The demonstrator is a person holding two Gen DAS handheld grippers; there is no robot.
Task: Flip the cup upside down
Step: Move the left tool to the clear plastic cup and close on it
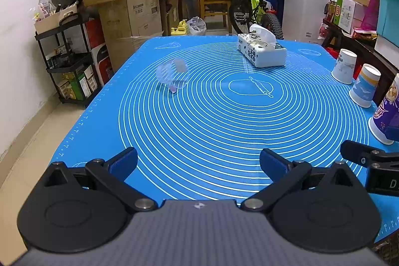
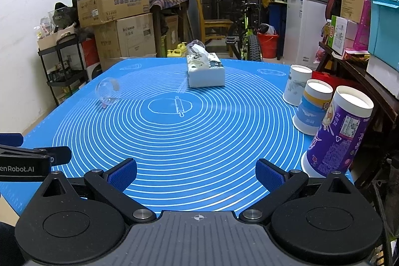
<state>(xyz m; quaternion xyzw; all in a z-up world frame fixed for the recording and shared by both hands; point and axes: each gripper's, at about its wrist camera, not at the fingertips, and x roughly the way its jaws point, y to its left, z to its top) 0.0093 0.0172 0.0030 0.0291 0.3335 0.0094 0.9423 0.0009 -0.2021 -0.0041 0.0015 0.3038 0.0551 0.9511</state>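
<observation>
A clear cup (image 1: 172,76) is lying tipped on the blue mat (image 1: 224,131), far ahead and left of both grippers. The left gripper (image 1: 198,162) and right gripper (image 2: 195,172) are hovering spread wide, gripping nothing.

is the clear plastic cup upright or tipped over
Tipped. The clear cup lies on its side on the blue mat, round opening facing sideways. The three paper cups beside it already stand upside down.

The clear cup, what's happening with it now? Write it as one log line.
clear cup: tipped on blue mat, blurred | left gripper: open, empty | right gripper: open, empty | three paper cups: inverted
</observation>
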